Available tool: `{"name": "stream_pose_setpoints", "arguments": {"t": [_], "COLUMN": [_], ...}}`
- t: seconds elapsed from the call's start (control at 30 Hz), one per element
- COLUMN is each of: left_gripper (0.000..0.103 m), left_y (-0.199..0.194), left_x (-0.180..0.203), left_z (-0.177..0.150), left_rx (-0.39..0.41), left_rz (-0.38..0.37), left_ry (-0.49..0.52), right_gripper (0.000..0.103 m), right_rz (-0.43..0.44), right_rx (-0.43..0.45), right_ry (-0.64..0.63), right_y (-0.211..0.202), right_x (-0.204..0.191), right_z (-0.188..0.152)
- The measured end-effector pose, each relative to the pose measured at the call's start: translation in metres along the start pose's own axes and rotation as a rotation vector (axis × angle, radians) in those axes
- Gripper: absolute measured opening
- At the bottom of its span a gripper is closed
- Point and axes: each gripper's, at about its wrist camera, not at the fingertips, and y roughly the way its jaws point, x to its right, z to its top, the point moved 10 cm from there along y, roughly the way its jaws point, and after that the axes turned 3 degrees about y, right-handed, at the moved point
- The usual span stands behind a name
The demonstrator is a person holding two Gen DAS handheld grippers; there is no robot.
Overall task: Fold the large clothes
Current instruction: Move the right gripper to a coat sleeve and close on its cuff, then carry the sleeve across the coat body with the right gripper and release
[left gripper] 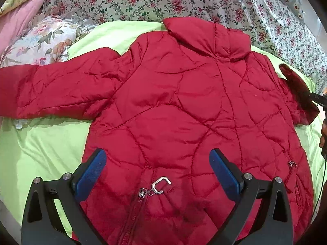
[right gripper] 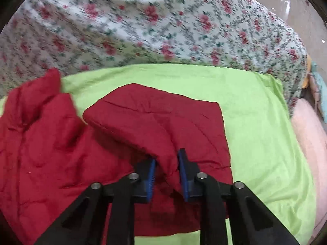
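1 red jacket, 2 grippers; right gripper pinching sleeve

Both views are evenly and brightly lit, with soft light and no hard glare. The left wrist view is sharp; the red quilted puffer jacket shows a dull sheen, and a soft shadow lies under its sleeve on the lime green sheet. The right wrist view is smeared by motion blur, worst on the floral bedspread. Fisheye bending and dark corners frame both
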Motion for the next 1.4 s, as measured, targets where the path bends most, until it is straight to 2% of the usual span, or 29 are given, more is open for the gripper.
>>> {"name": "stream_pose_setpoints", "arguments": {"t": [0.3,0.43,0.6,0.93,1.13,1.27,1.3,1.37,1.4], "left_gripper": [0.101,0.101,0.101,0.101,0.101,0.101,0.1,0.086,0.069], "left_y": [-0.006,-0.012,-0.018,-0.016,0.0,0.026,0.033,0.042,0.048], "left_x": [0.002,-0.001,-0.007,-0.015,-0.004,0.002,0.005,0.009,0.011], "left_z": [-0.001,-0.001,-0.001,0.006,0.036,0.06,0.064,0.069,0.07], "left_rx": [0.008,0.017,0.03,0.01,-0.021,-0.059,-0.067,-0.081,-0.096], "left_rz": [-0.043,-0.078,-0.112,-0.274,-0.431,-0.501,-0.517,-0.531,-0.54], "left_ry": [-0.011,-0.027,-0.042,-0.13,-0.179,-0.213,-0.217,-0.216,-0.212], "right_gripper": [0.012,0.011,0.011,0.011,0.011,0.012,0.014,0.016,0.017], "right_rz": [0.244,0.378,0.492,0.627,0.678,0.696,0.701,0.705,0.706], "right_rx": [0.016,-0.018,-0.068,-0.123,-0.129,-0.128,-0.131,-0.135,-0.136], "right_ry": [-0.074,-0.101,-0.129,-0.119,-0.119,-0.133,-0.134,-0.133,-0.134], "right_y": [-0.062,-0.079,-0.086,-0.073,-0.064,-0.064,-0.063,-0.063,-0.063], "right_x": [-0.096,-0.153,-0.209,-0.275,-0.293,-0.301,-0.301,-0.302,-0.303], "right_z": [-0.033,-0.057,-0.086,-0.12,-0.126,-0.13,-0.131,-0.132,-0.132]}}
